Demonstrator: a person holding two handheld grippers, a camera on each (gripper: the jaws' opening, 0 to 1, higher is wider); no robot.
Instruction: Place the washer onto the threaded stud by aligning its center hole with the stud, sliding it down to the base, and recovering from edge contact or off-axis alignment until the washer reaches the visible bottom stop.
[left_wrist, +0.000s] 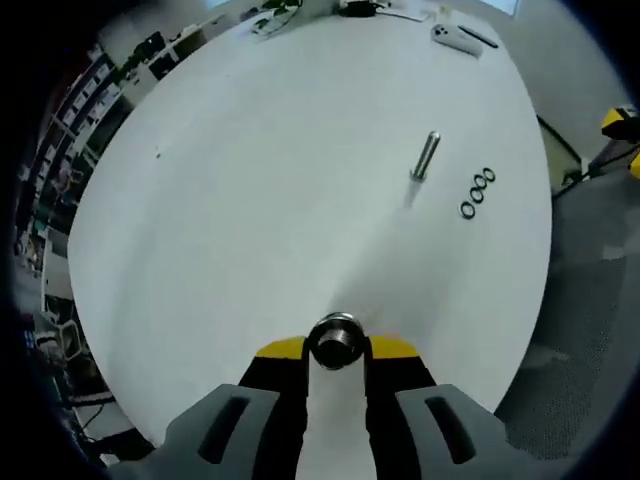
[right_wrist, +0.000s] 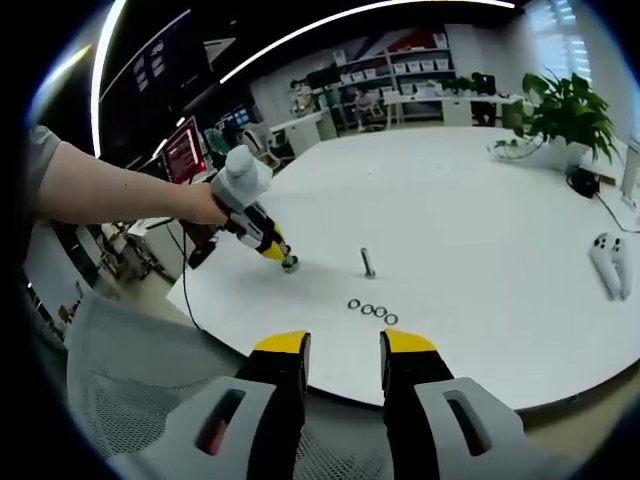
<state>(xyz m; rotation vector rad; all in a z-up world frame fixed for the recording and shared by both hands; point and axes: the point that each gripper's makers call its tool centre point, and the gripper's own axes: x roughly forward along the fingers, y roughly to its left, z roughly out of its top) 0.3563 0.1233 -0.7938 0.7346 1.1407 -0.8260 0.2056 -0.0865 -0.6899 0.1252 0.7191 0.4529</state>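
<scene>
Left gripper (left_wrist: 336, 347) clamps a metal nut (left_wrist: 336, 340) at lower centre. Right gripper (right_wrist: 344, 345) hangs open, empty; threaded stud (right_wrist: 368, 262) upright mid-frame, washers (right_wrist: 372, 311) just below.

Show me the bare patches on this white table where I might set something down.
Bare: the wide stretch of white table left of the threaded stud in the left gripper view, and the ground between stud and left tongs. Crowded: beside the stud, the row of washers; the far edge holds game controllers, cables and a potted plant.
</scene>
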